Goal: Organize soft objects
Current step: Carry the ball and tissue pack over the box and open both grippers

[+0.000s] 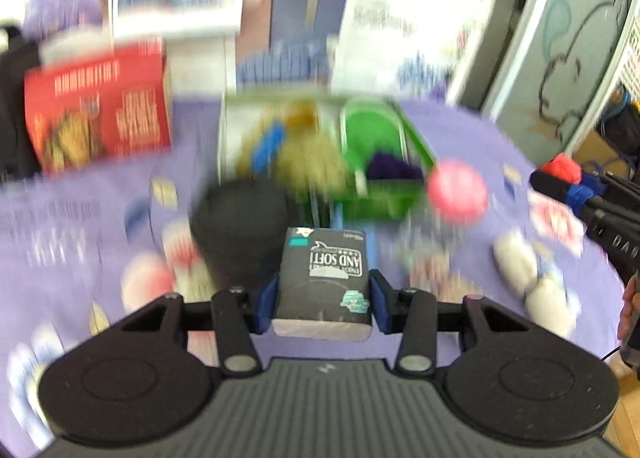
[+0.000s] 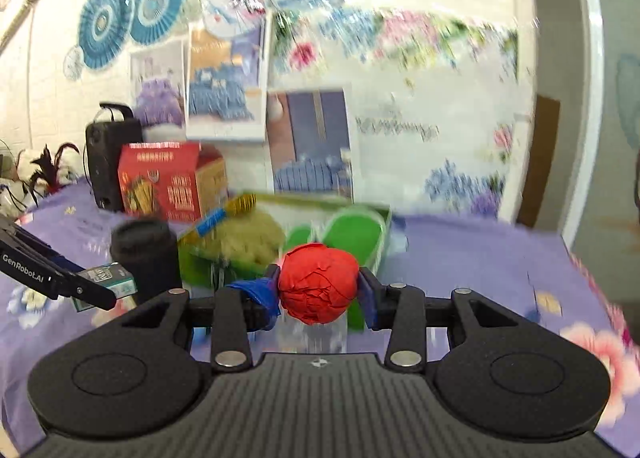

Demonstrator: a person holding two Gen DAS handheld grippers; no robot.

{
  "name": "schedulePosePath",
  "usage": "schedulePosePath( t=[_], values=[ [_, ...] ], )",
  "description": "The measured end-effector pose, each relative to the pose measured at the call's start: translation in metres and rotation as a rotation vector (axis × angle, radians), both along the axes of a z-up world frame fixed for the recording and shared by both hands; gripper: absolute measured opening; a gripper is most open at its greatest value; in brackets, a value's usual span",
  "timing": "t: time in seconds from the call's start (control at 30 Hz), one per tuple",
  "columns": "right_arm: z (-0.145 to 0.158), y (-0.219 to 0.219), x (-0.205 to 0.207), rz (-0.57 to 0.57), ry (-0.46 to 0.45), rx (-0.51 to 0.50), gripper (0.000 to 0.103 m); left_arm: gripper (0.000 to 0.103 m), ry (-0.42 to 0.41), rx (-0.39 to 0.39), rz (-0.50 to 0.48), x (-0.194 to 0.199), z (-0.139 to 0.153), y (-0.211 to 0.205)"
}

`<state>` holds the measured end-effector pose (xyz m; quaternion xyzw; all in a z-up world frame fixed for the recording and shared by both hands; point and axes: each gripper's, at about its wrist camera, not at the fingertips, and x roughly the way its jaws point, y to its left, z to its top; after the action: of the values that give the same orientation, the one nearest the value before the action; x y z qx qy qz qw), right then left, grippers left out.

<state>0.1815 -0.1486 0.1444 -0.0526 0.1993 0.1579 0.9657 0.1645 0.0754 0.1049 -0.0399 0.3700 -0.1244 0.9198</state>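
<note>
My left gripper [image 1: 324, 298] is shut on a dark tissue pack [image 1: 326, 278] printed "AND SOFT", held above the purple cloth in front of the green tray [image 1: 416, 146]. It also shows in the right wrist view [image 2: 108, 284]. My right gripper [image 2: 320, 290] is shut on a red crumpled ball [image 2: 318, 288], just in front of the green tray [image 2: 382, 234]. The tray holds a yellowish fluffy sponge [image 2: 248, 234], a blue-handled brush [image 2: 212, 218] and a purple soft thing [image 1: 390, 166]. A pink ball [image 1: 456, 192] lies right of the tray.
A black cylinder [image 2: 146, 254] stands left of the tray. A red carton [image 2: 168, 178] and a black speaker [image 2: 106, 154] stand behind it. White soft balls [image 1: 532, 282] lie on the flowered purple cloth [image 2: 480, 258]. A wall with posters is behind.
</note>
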Motion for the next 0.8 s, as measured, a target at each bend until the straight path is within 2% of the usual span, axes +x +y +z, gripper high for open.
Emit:
schedulePosePath(
  t=[0.13,0.23,0.33,0.47,0.5,0.53,0.57,0.63,0.8],
  values=[
    [0.023,0.021,0.058,0.054,-0.023,-0.023,0.024,0.045,-0.095,0.070,0.019,0.053,0.039,-0.008],
    [0.026,0.040,0.110,0.088,0.012,-0.045,0.024,0.045,-0.109,0.100,0.028,0.109,0.055,-0.012],
    [0.020,0.051,0.153,0.101,0.066,-0.053,0.025,0.045,-0.094,0.119,0.031,0.164,0.057,-0.022],
    [0.000,0.048,0.195,0.105,0.178,-0.048,0.026,0.047,-0.033,0.109,0.020,0.219,0.038,-0.034],
    [-0.005,0.046,0.200,0.098,0.194,-0.031,0.028,0.054,-0.018,0.110,0.017,0.228,0.032,-0.037],
    [-0.009,0.044,0.204,0.092,0.198,-0.022,0.028,0.074,-0.005,0.112,0.016,0.234,0.027,-0.039],
    [-0.011,0.043,0.206,0.080,0.201,-0.026,0.029,0.082,-0.004,0.115,0.016,0.237,0.023,-0.042],
    [-0.014,0.041,0.208,0.069,0.202,-0.045,0.030,0.085,-0.040,0.125,0.021,0.234,0.021,-0.044],
    [-0.020,0.029,0.209,0.049,0.210,-0.006,0.032,0.088,-0.091,0.178,0.003,0.219,0.027,-0.054]
  ],
)
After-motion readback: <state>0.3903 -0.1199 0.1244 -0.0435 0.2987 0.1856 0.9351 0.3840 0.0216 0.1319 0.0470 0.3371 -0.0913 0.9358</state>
